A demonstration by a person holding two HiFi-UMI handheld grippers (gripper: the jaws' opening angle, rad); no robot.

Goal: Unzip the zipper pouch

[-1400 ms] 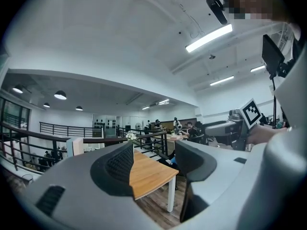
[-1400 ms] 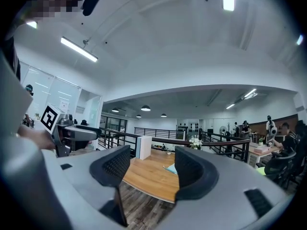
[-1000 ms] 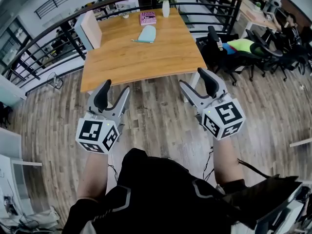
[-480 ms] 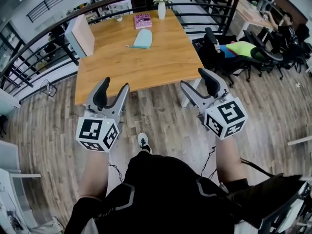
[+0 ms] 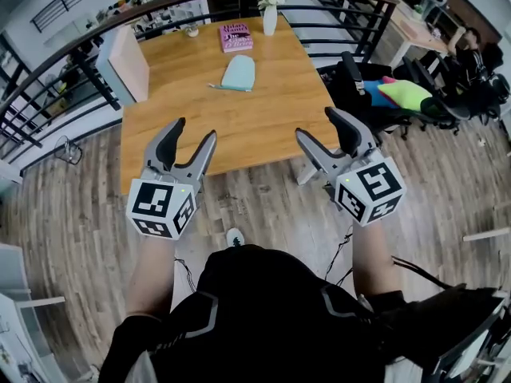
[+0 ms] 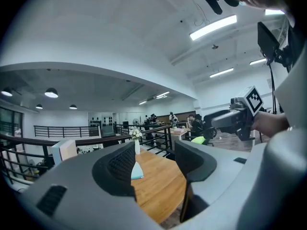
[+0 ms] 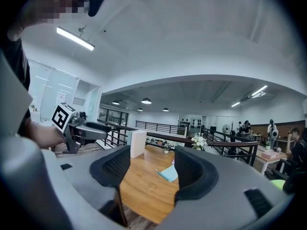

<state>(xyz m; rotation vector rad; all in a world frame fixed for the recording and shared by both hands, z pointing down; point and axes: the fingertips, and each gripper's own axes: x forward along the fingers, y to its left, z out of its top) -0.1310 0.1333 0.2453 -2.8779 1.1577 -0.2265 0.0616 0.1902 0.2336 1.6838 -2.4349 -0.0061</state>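
A light blue zipper pouch (image 5: 238,73) lies on the far half of the wooden table (image 5: 215,110); it also shows between the jaws in the left gripper view (image 6: 137,171) and the right gripper view (image 7: 169,173). My left gripper (image 5: 190,138) hangs over the table's near left edge, open and empty. My right gripper (image 5: 326,131) hovers by the near right corner, also open with nothing in it. Both are well short of the pouch.
A pink book (image 5: 235,37) and a white vase of flowers (image 5: 269,5) stand at the table's far end. A white chair back (image 5: 128,62) is at the left side. Black railing (image 5: 72,62) runs behind; office chairs (image 5: 399,94) sit to the right.
The table has come nearer in the head view as the person steps forward. Both grippers have advanced to the table's near edge, still open.
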